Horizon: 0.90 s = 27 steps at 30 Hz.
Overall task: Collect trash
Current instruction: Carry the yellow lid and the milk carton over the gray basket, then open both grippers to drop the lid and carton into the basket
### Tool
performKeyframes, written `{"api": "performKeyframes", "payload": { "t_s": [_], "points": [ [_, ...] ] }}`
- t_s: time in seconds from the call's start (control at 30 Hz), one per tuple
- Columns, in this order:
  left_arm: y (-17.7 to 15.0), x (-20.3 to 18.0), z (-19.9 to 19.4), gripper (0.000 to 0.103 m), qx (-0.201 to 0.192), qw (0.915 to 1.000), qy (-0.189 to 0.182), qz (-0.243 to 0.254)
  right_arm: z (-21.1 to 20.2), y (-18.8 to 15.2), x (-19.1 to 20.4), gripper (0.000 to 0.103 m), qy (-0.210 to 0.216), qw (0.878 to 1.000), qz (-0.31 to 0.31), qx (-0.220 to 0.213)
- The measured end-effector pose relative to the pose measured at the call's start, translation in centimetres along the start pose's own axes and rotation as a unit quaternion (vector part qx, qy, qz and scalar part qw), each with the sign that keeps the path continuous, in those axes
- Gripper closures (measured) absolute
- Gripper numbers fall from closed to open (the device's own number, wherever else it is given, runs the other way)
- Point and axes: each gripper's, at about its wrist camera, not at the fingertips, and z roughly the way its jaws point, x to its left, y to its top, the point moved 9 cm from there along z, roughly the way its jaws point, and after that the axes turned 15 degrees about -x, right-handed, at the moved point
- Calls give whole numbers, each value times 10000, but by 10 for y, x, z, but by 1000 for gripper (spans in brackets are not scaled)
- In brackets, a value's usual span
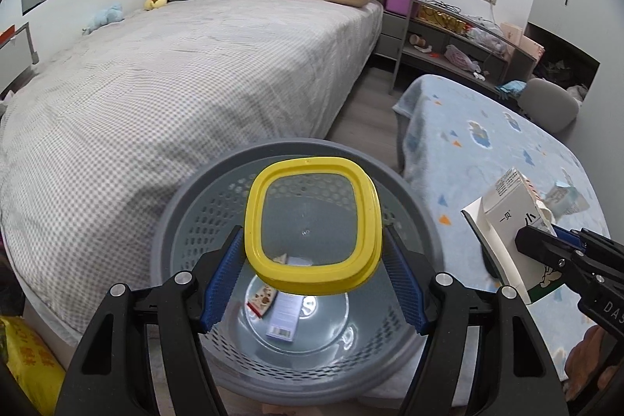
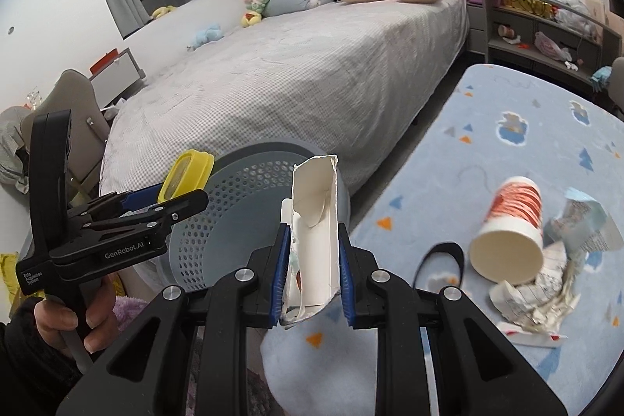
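Clamping a yellow lid (image 1: 312, 225) between its blue pads, the left gripper (image 1: 312, 279) hangs over the grey perforated basket (image 1: 187, 221). The right gripper (image 2: 312, 275), jaws closed on a torn white carton (image 2: 314, 240), sits at the basket's 3 o'clock, above the blue blanket (image 2: 507, 127); a paper cup (image 2: 511, 232) and crumpled paper (image 2: 546, 303) lie at its 3 o'clock.

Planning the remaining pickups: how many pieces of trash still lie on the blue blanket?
3: a paper cup on its side, a crumpled blue wrapper behind it, torn white paper in front. More may be hidden.
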Motion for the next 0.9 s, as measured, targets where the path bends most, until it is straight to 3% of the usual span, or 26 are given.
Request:
{"api": "performKeyframes", "payload": {
  "t_s": [0.47, 0.9],
  "points": [
    [-18, 39, 23, 36, 245, 9991, 263, -211, 62, -4, 43, 80, 379, 9987, -159, 300],
    [-27, 55, 29, 36, 400, 9984, 337, -234, 93, -19, 55, 80, 398, 9970, -282, 609]
  ]
}}
